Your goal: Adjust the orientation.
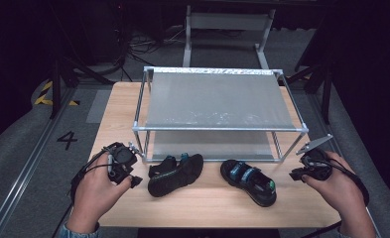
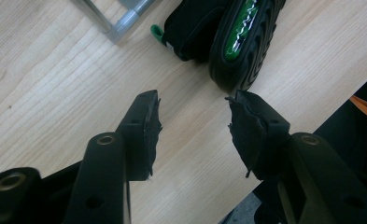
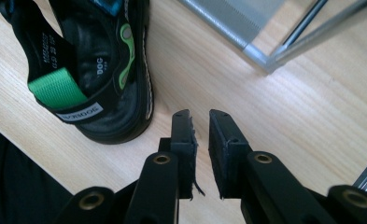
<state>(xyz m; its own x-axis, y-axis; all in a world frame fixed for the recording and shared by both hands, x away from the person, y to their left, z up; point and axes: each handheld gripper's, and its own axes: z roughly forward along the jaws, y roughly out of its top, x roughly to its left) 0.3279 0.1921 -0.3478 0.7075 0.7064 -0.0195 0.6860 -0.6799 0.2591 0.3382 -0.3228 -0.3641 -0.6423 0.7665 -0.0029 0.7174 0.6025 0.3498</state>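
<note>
Two black sandals lie on the wooden table (image 1: 207, 208) in front of a metal rack. The left sandal (image 1: 175, 174) is tipped on its side; its ribbed sole with green inlay (image 2: 242, 42) lies just beyond my left gripper (image 2: 194, 105). That gripper (image 1: 133, 178) is open, with bare wood between its jaws. The right sandal (image 1: 248, 181) rests sole down, with a green heel strap (image 3: 57, 88). My right gripper (image 3: 200, 116) hovers to its right (image 1: 297, 173), jaws a narrow gap apart and holding nothing.
A two-tier metal rack (image 1: 217, 128) with grey shelves stands across the back half of the table. Its front left foot (image 2: 125, 18) is near the left gripper and its front right corner (image 3: 265, 56) near the right one. Dark floor with cables surrounds the table.
</note>
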